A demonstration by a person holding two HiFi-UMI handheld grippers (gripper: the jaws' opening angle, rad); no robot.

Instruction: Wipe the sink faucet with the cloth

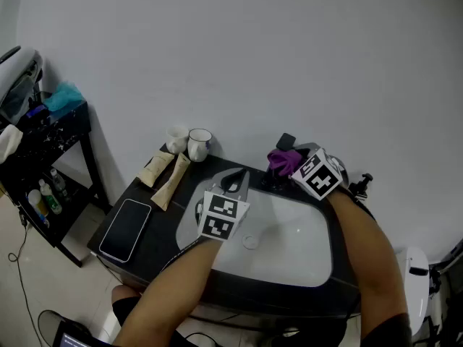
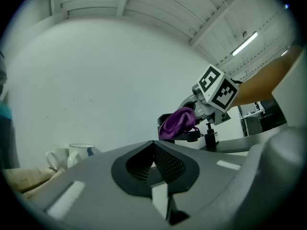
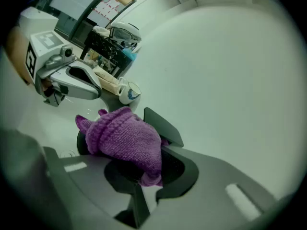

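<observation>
My right gripper (image 1: 291,169) is shut on a purple knitted cloth (image 1: 283,160) and holds it against the black faucet (image 1: 286,142) at the back of the white sink (image 1: 296,246). In the right gripper view the cloth (image 3: 125,139) bulges out of the gripper's (image 3: 144,177) jaws and covers most of the faucet (image 3: 162,125). My left gripper (image 1: 235,183) hovers over the sink's back left rim, shut and holding nothing. From the left gripper view the jaws of my left gripper (image 2: 156,169) point at the cloth (image 2: 178,122) and faucet (image 2: 191,137).
Two mugs (image 1: 189,143) stand against the wall at the counter's back left, with tan packets (image 1: 163,176) and a phone (image 1: 125,228) in front of them. A small pump bottle (image 1: 364,182) sits right of the faucet. A black shelf rack (image 1: 49,157) stands at the far left.
</observation>
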